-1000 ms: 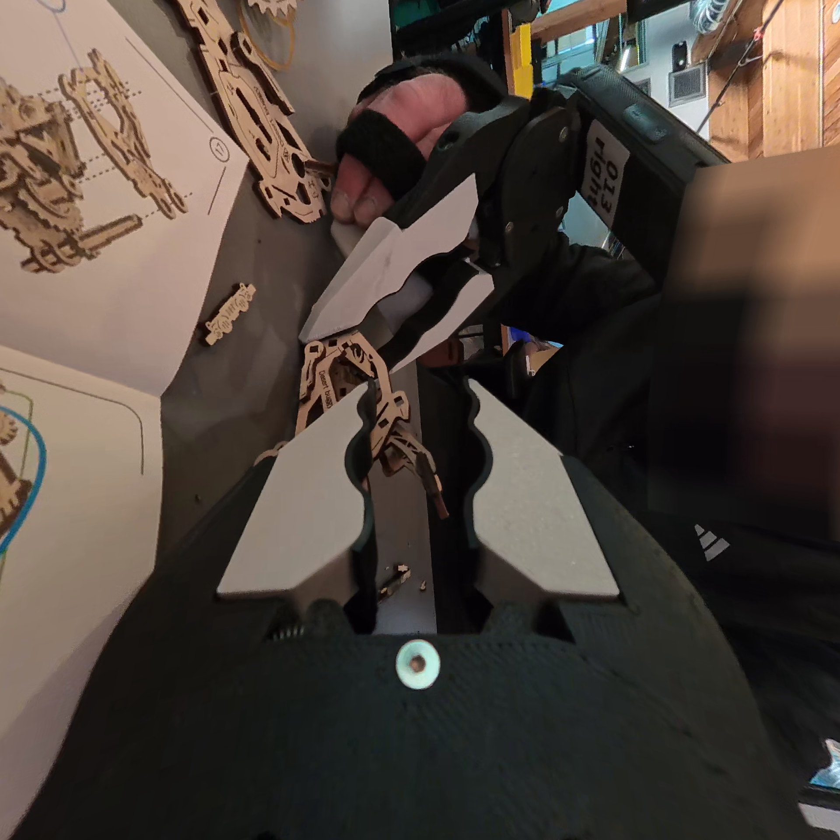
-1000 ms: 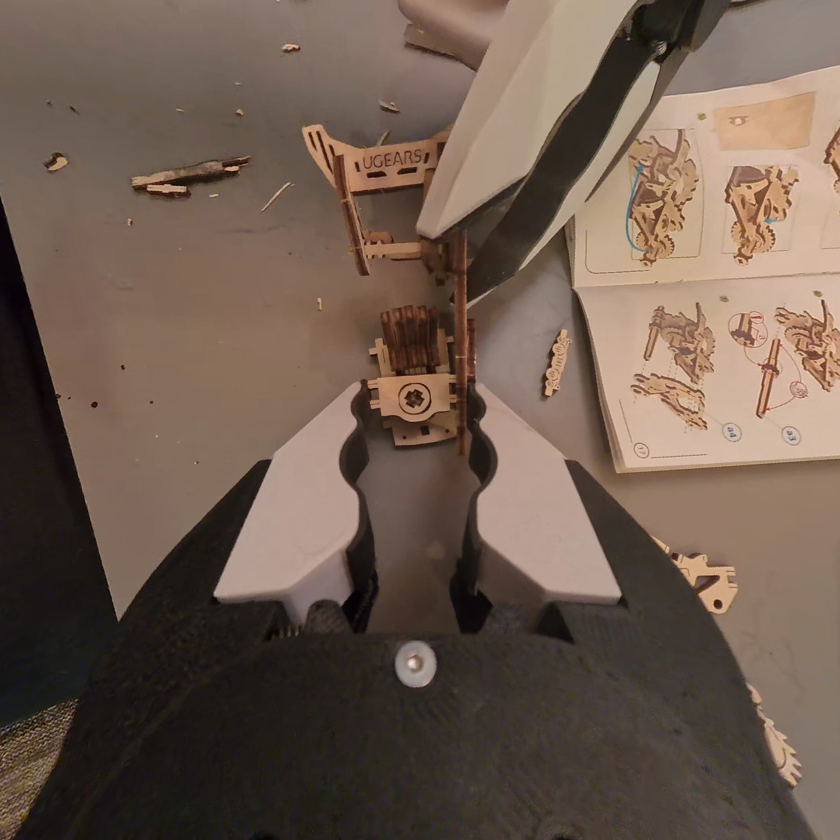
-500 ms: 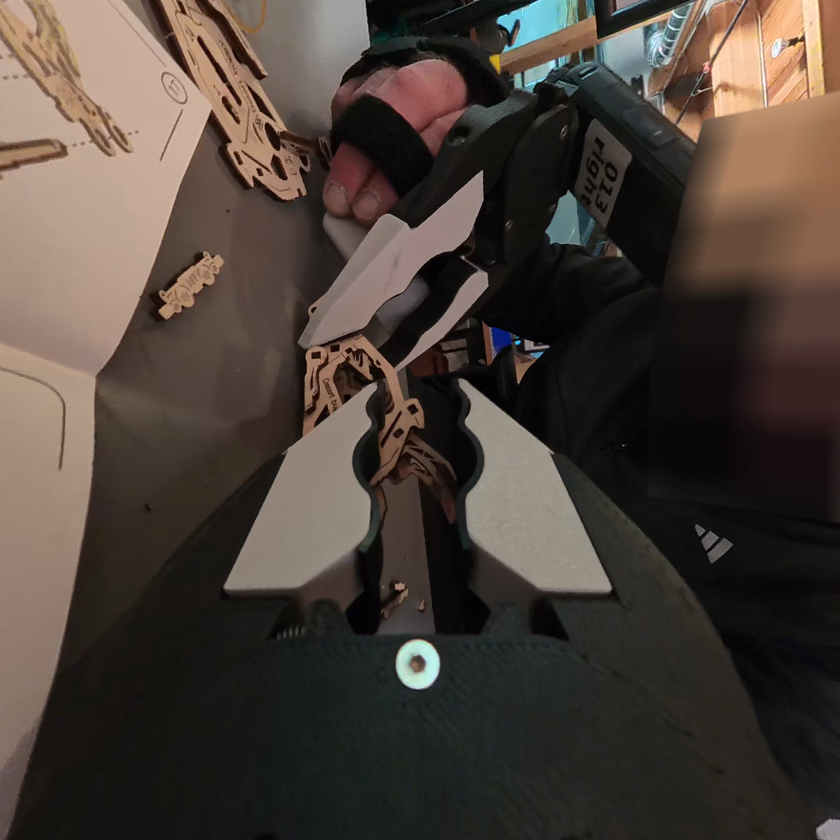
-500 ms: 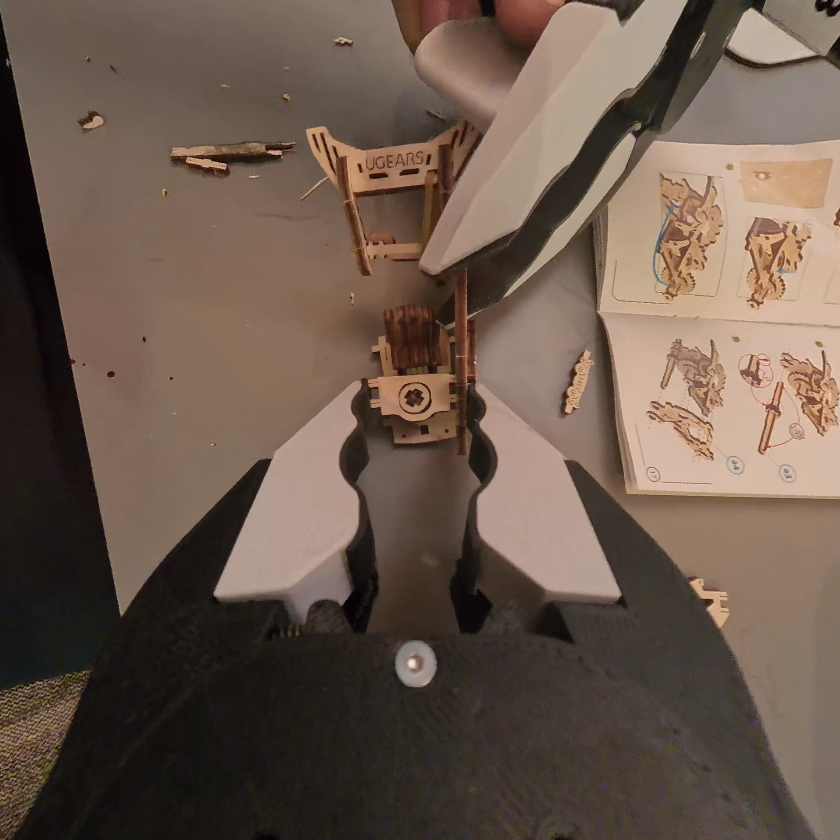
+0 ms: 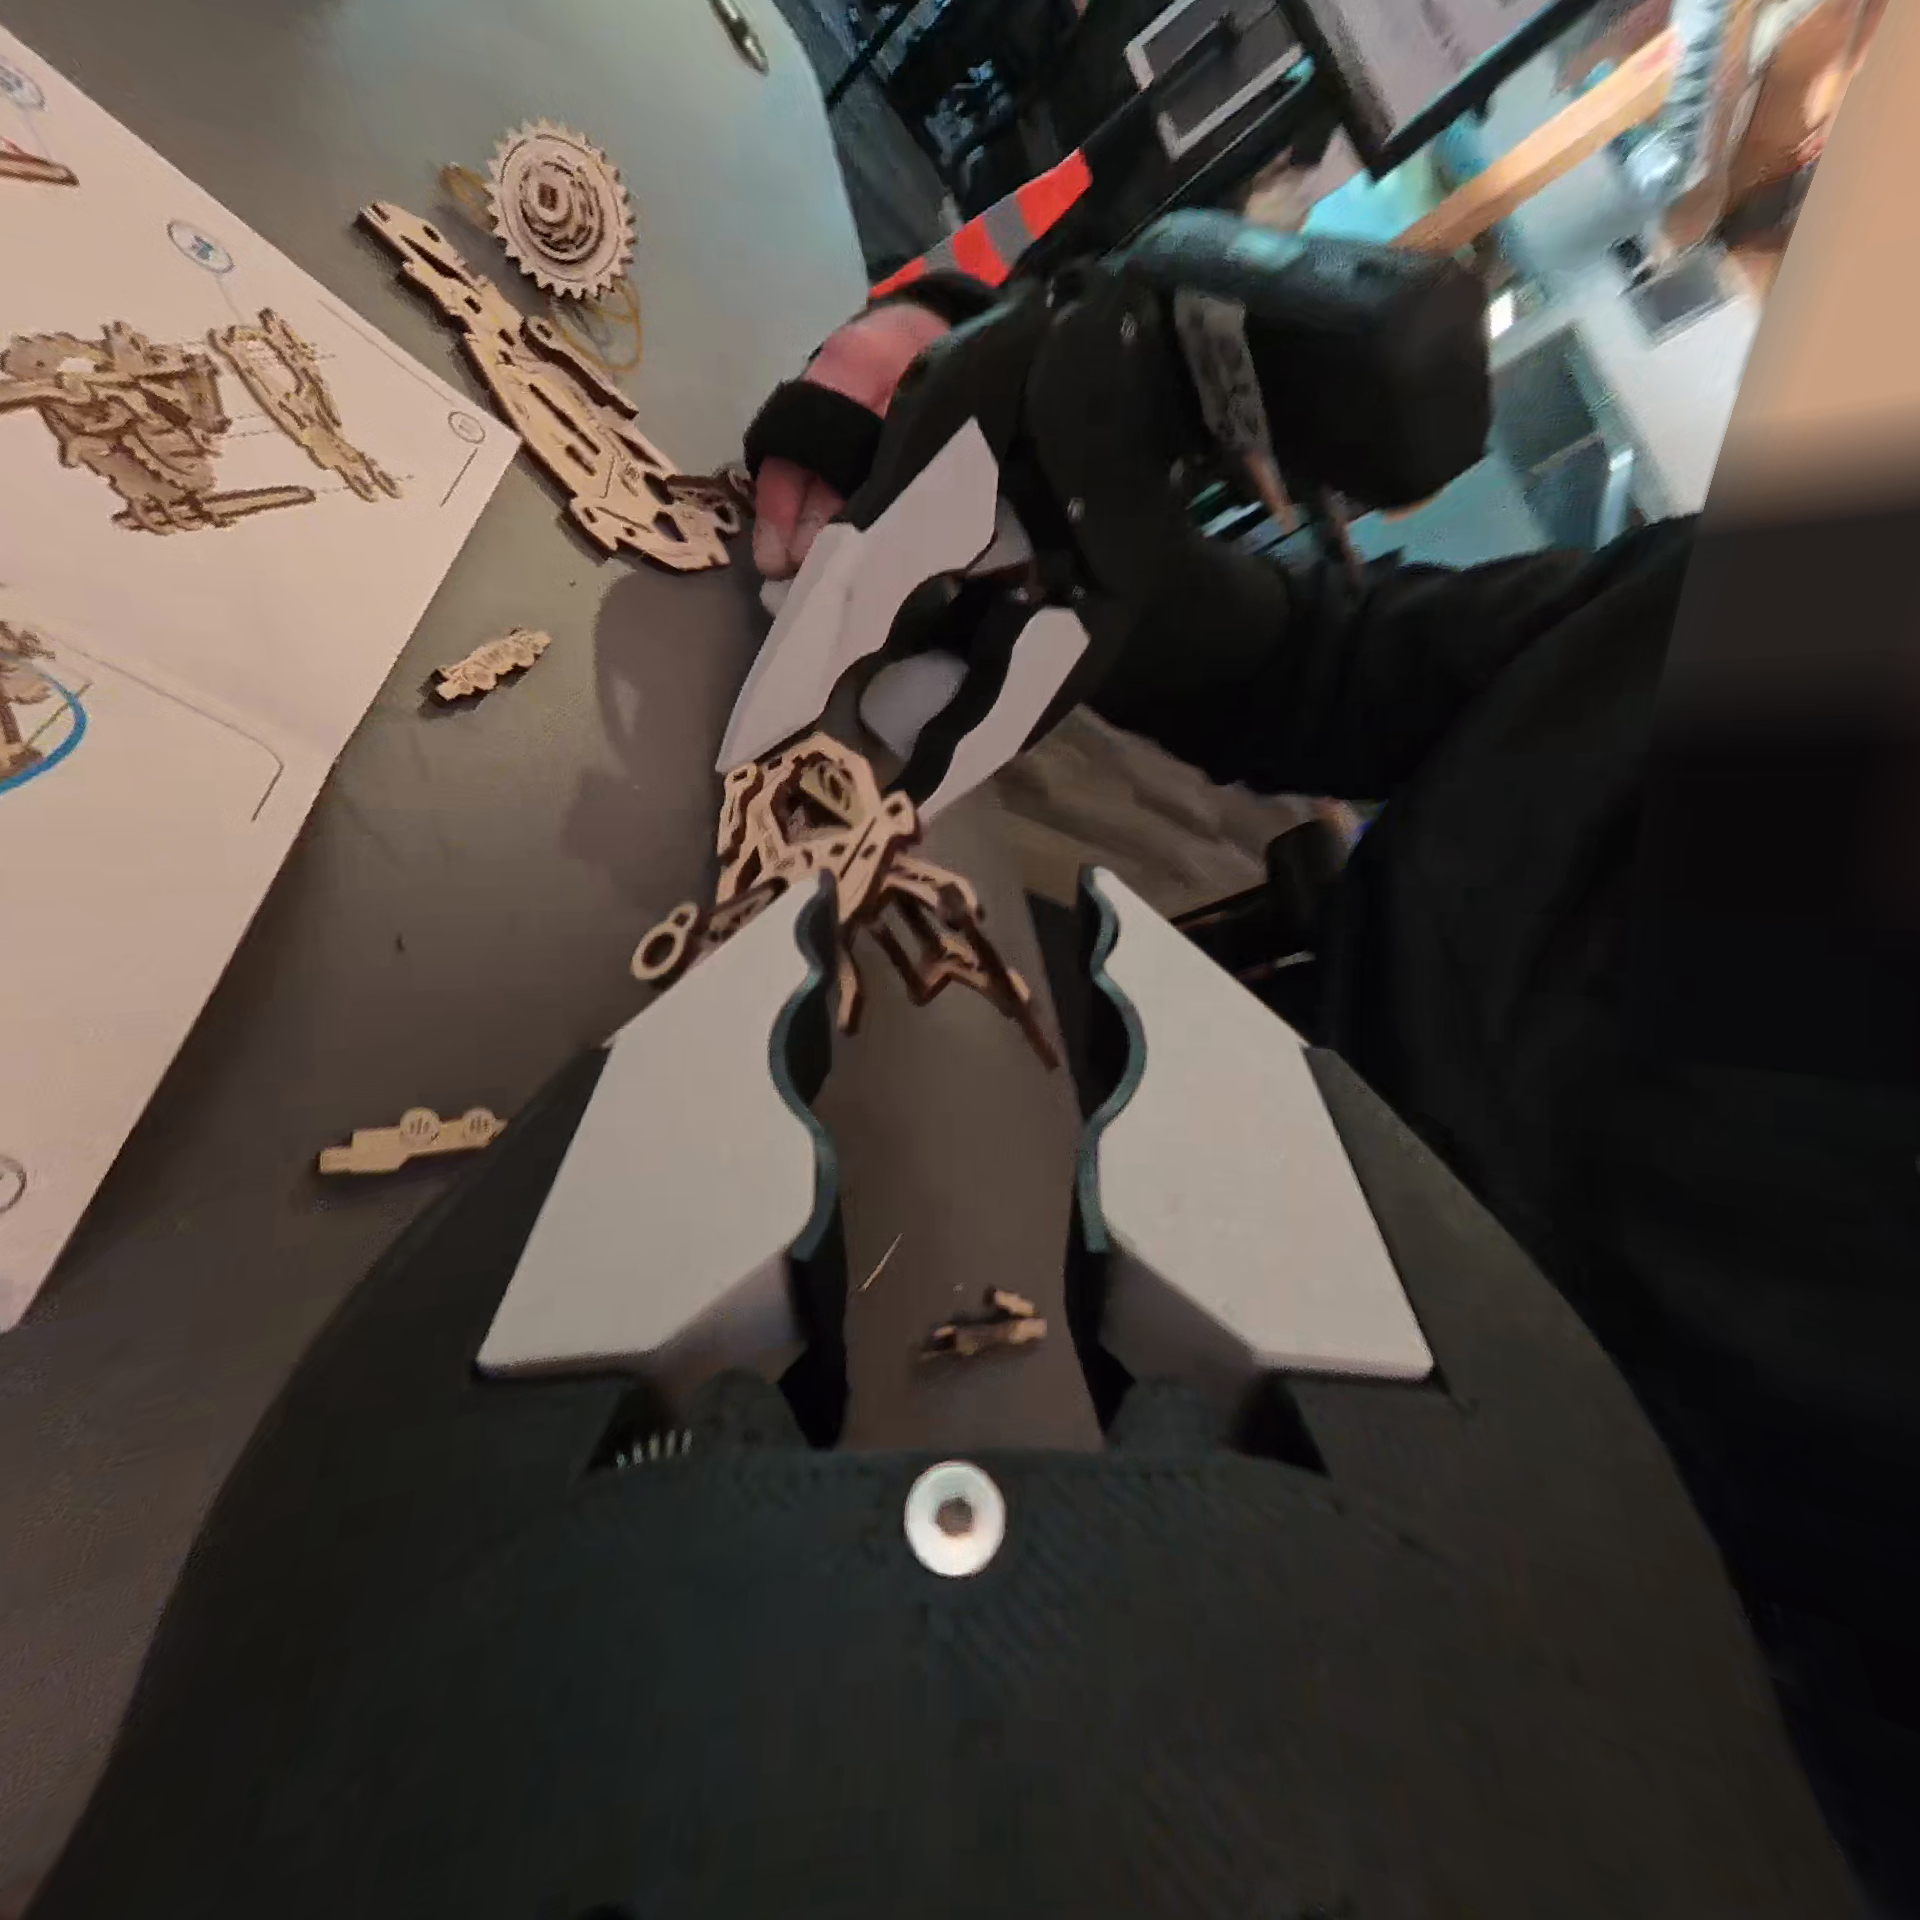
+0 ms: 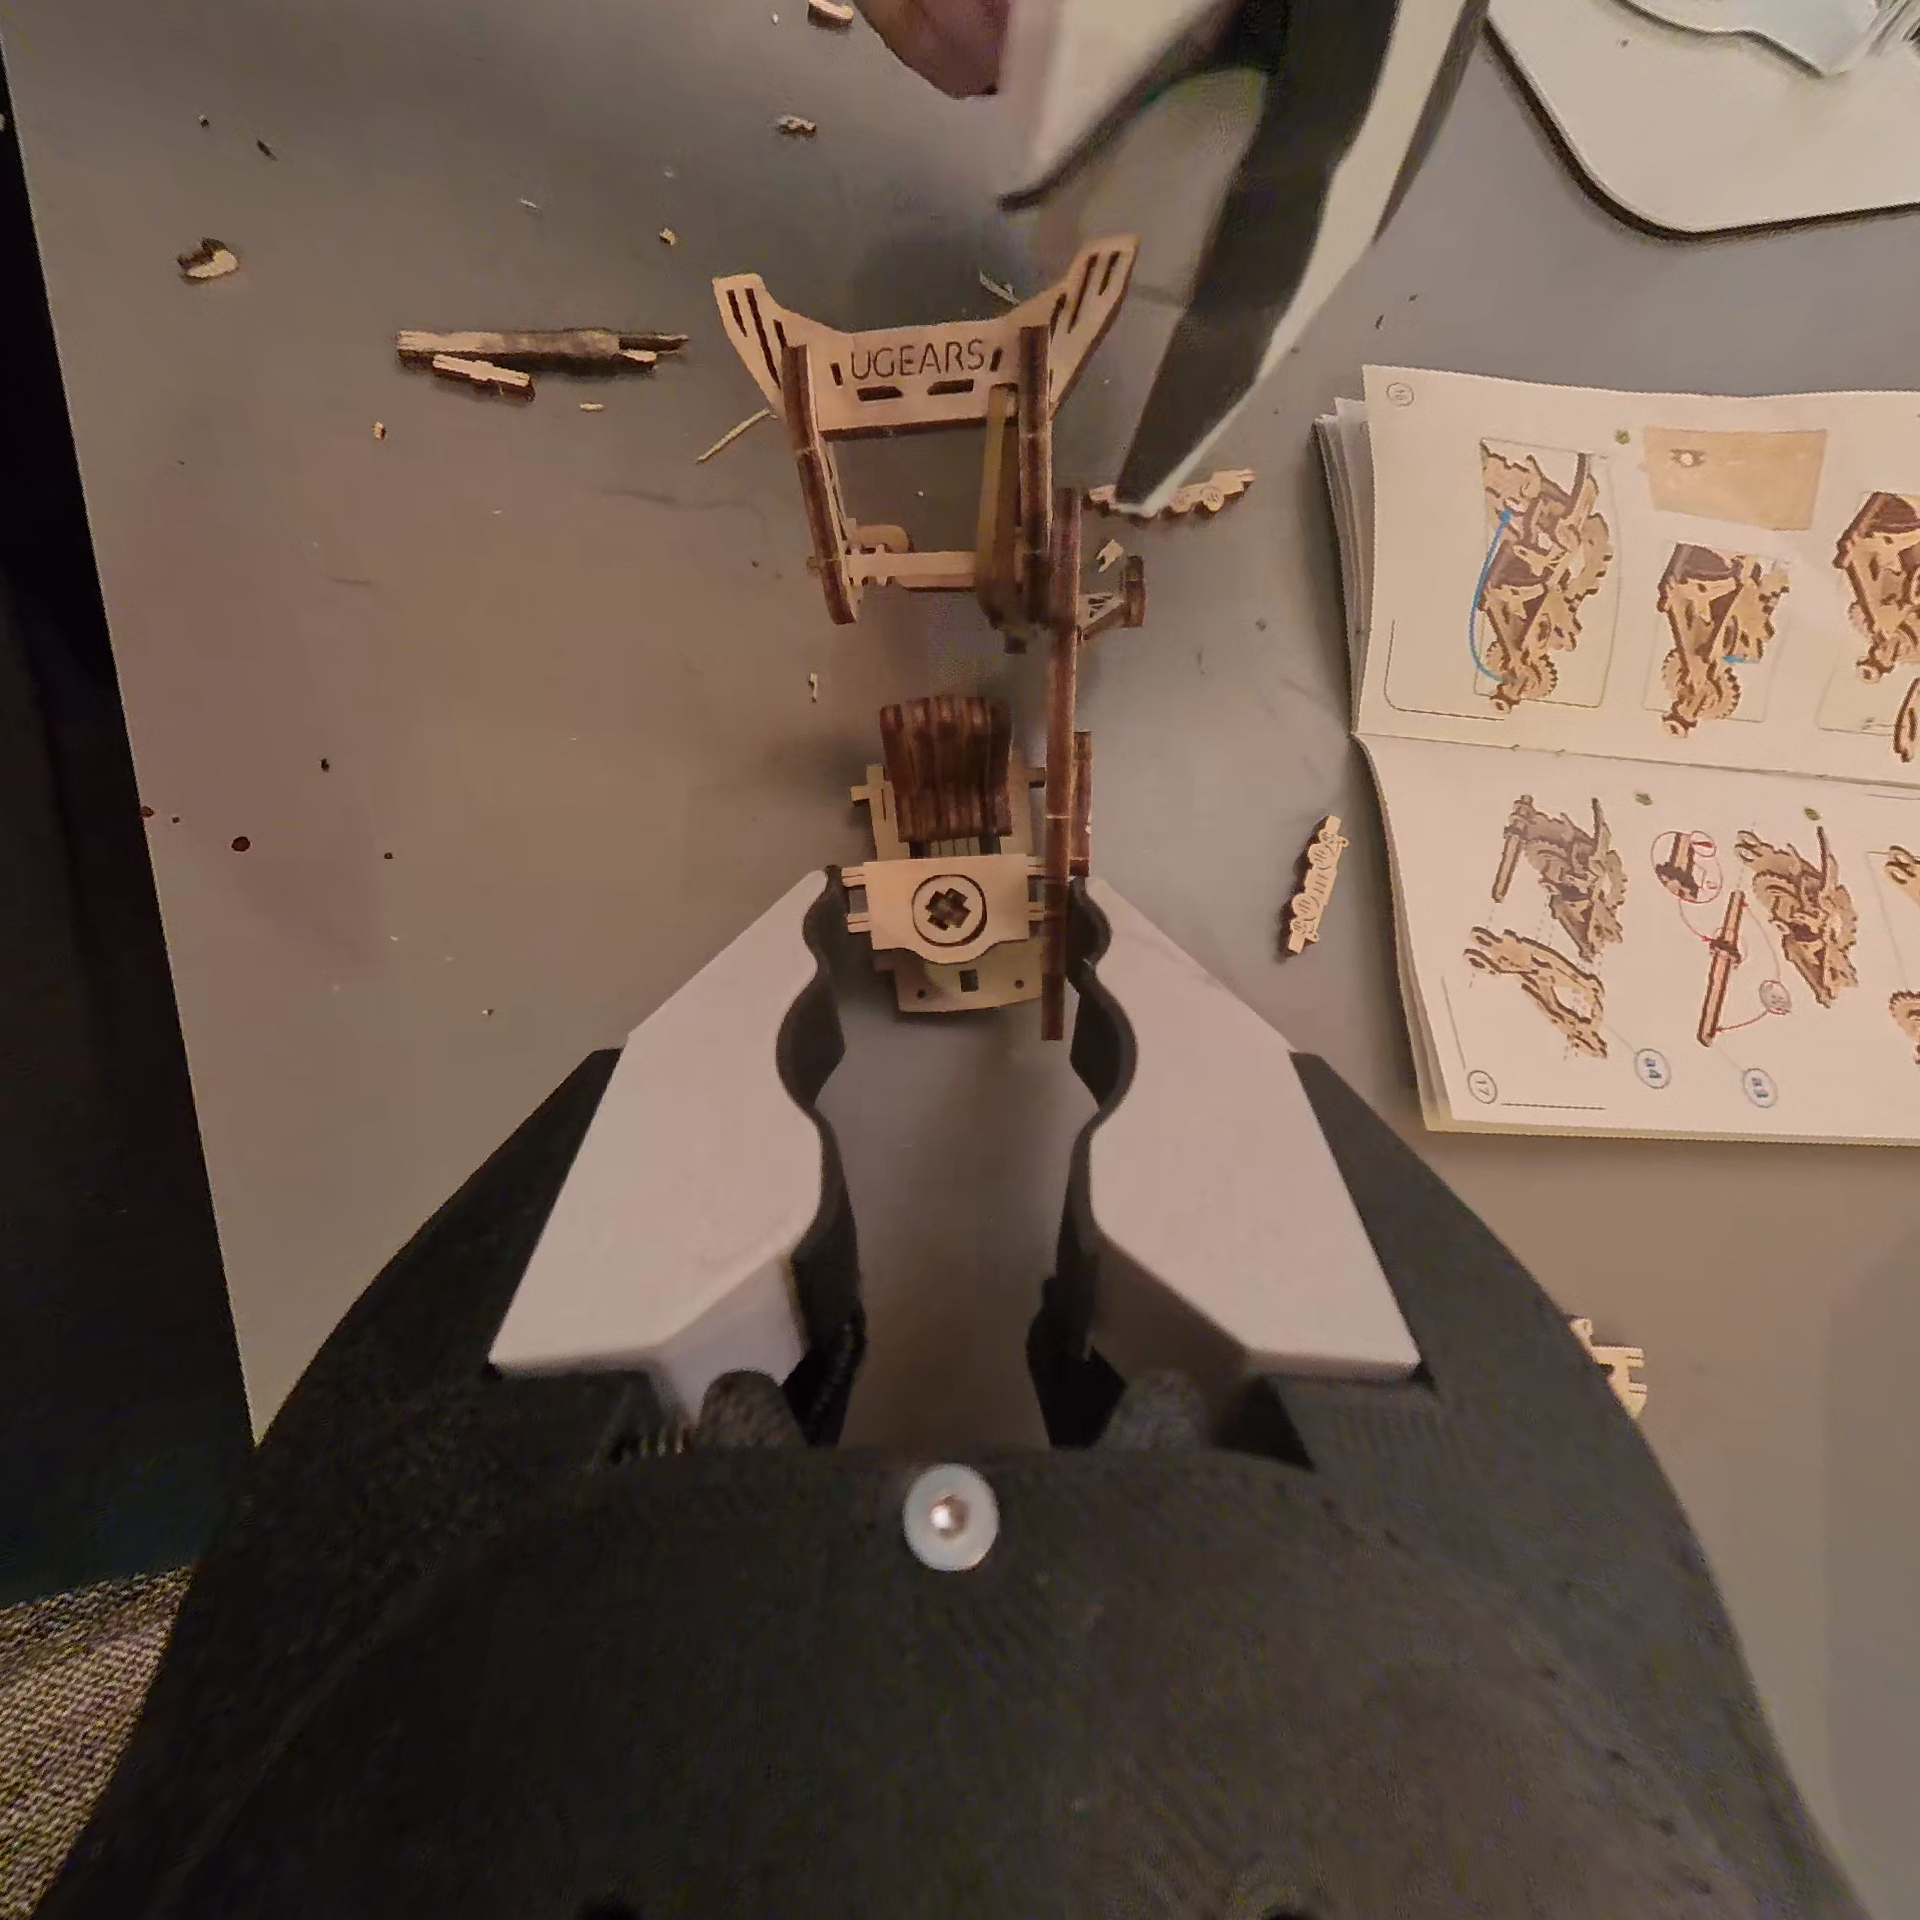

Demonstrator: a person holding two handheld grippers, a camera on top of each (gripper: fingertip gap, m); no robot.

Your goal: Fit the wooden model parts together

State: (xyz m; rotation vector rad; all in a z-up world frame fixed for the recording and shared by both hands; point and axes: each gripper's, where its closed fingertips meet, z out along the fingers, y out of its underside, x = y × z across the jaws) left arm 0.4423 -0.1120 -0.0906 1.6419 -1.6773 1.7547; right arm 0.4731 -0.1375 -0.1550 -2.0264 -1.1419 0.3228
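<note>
In the right wrist view, the right gripper (image 6: 951,914) pinches the near end of the wooden model assembly (image 6: 961,665) between its grey fingertips, at the centre of the frame above the grey table (image 6: 416,644). The assembly runs up the frame to a curved cross-piece near the top. The left gripper (image 6: 1174,457) comes in from the upper right, blurred, its tips just beside the assembly's far right edge and apart from it; its jaws are parted by a narrow gap.

In the left wrist view, the left gripper (image 5: 951,904) stands spread, nothing between its fingers, and the assembly (image 5: 821,842) hangs just beyond its left fingertip. Whether they touch I cannot tell.

An open instruction booklet (image 6: 1662,748) lies at the right of the right wrist view, with a small loose wooden part (image 6: 1311,885) beside it. A wooden gear (image 5: 561,213) and a long flat frame piece (image 5: 551,395) lie at the upper left of the left wrist view.
</note>
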